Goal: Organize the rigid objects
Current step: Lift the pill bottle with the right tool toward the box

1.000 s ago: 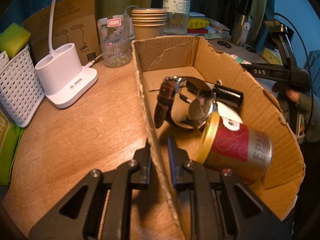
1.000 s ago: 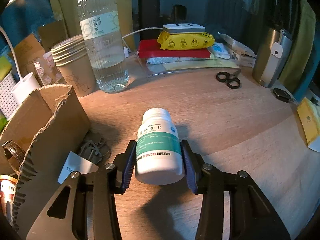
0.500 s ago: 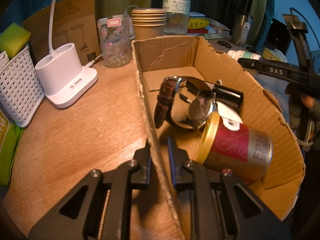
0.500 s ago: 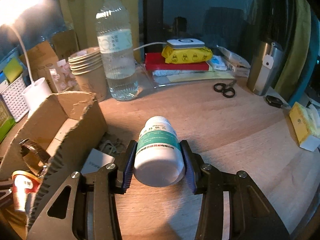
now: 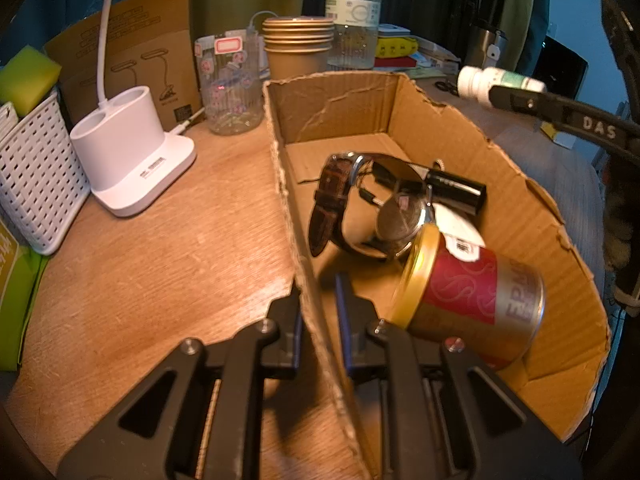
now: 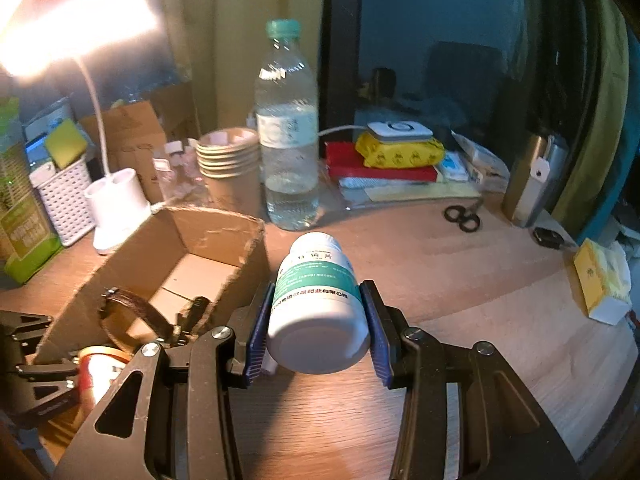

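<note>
My right gripper (image 6: pixel 316 312) is shut on a white pill bottle (image 6: pixel 316 304) with a green label and holds it in the air to the right of the cardboard box (image 6: pixel 236 276). The bottle also shows in the left wrist view (image 5: pixel 480 84), above the box's right wall. My left gripper (image 5: pixel 318 312) is shut on the box's left wall (image 5: pixel 296 248). Inside the box lie a brown-strap watch (image 5: pixel 360 208), a black tube (image 5: pixel 456 190) and a red and gold can (image 5: pixel 472 296).
A white lamp base (image 5: pixel 132 152), a white basket (image 5: pixel 36 172), a clear jar (image 5: pixel 230 84), stacked paper cups (image 5: pixel 298 48) and a water bottle (image 6: pixel 288 148) stand behind the box. Scissors (image 6: pixel 462 216), a steel flask (image 6: pixel 536 180) and a yellow pack (image 6: pixel 604 280) lie to the right.
My right gripper has lifted the pill bottle off the table and carried it up and left toward the box. My left gripper has kept its hold on the box wall.
</note>
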Available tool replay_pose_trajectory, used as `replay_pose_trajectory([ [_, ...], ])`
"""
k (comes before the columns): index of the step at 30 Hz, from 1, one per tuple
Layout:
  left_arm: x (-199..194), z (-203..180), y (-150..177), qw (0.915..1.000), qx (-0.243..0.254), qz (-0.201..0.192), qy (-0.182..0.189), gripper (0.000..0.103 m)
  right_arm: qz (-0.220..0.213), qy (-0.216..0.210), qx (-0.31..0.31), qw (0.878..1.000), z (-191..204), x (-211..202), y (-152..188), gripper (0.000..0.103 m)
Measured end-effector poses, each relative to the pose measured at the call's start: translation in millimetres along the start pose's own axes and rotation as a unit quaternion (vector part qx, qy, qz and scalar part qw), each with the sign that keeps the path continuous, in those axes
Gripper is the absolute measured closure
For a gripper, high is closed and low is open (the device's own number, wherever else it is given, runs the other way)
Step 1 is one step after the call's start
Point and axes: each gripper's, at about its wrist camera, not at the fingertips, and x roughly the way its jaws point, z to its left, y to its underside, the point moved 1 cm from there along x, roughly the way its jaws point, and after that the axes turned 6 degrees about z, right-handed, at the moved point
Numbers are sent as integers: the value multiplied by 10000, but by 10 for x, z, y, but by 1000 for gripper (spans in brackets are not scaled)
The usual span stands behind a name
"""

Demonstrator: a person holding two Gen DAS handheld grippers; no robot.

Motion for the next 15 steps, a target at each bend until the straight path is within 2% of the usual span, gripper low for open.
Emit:
replay_pose_trajectory([
  [7,-8,5,-4,10000,0,0,-1,88,-181,-154,-228,9995,240,-159,-55,58],
  [15,0,-1,0,10000,0,0,0,88,-185,-353,-487,9980,531,-142,-64,58],
])
